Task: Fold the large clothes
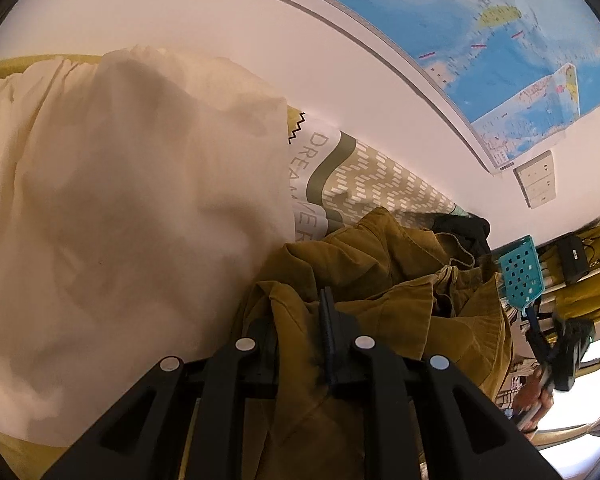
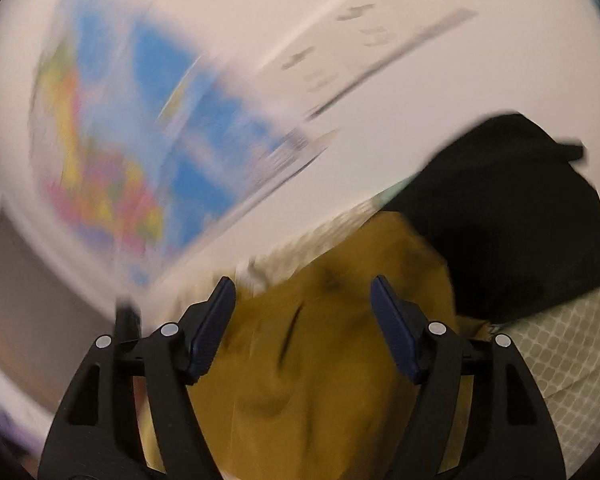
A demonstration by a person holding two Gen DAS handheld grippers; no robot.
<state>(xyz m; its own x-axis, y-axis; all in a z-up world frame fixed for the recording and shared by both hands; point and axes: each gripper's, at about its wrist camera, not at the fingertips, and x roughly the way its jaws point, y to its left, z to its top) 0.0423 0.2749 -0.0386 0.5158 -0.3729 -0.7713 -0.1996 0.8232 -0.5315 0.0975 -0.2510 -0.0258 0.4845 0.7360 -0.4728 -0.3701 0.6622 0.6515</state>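
Left tongs (image 1: 300, 320) are pinching a fold of the mustard garment (image 1: 384, 264), which is lying crumpled on the patterned bed cover (image 1: 376, 184) beside a cream cloth (image 1: 132, 200). Right tongs (image 2: 303, 320) are standing wide apart over the same mustard fabric, gripping nothing (view heavily blurred). A black garment (image 2: 512, 208) is sitting just behind.

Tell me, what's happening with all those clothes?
A person is folding clothes on a bed, with a gripper in each hand. The left gripper is pinched shut on a mustard-yellow garment. The right gripper is open, with the same yellow cloth lying loose between its fingers. A cream garment and a black one lie nearby.
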